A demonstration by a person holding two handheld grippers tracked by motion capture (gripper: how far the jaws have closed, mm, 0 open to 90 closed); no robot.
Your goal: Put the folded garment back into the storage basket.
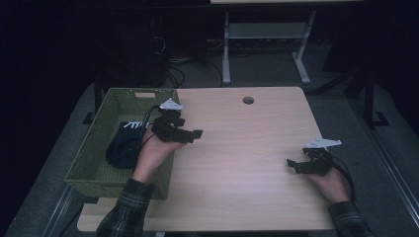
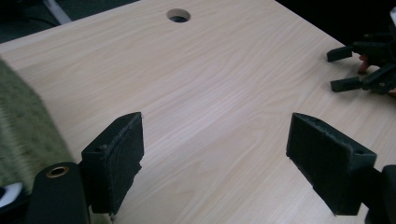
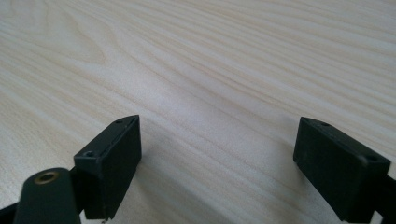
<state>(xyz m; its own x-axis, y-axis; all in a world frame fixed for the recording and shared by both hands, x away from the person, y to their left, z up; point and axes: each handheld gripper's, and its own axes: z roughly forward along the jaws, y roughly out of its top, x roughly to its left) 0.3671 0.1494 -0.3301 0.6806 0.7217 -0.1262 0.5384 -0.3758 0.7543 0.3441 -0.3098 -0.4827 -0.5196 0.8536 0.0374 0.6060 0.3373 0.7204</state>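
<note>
The left gripper (image 1: 195, 134) sits in the person's left hand (image 1: 155, 148), just above the right rim of the green woven basket (image 1: 94, 148). Its 2 black fingers (image 2: 116, 158) are spread wide apart w/ nothing between them, pointing out over the light wood surface (image 1: 247, 148). In the left gripper view the bare wood grain shows between the fingers, and a bit of the basket's green wall (image 2: 23, 130) is at the left edge.

The basket stands at the left side of the surface, partly past its left edge. Inside it lies a dark blue cloth thing w/ white marks (image 1: 123, 143), near the middle of the basket floor & right beside the left hand. Can't tell what the cloth thing is exactly; too dark.

The right gripper (image 1: 292, 164) is held in the right hand (image 1: 331, 185) near the right front part of the surface, well apart from the basket. Its fingers (image 3: 112, 158) are also spread wide, holding nothing, low over the wood. It shows far off in the left gripper view too (image 2: 343, 70), at the top right.

A small round hole (image 1: 248, 100) is in the surface near its far edge. Both sleeves (image 1: 123, 212) are dark plaid. Behind the surface stands a grey metal frame w/ legs (image 1: 267, 44) on the dark floor.
</note>
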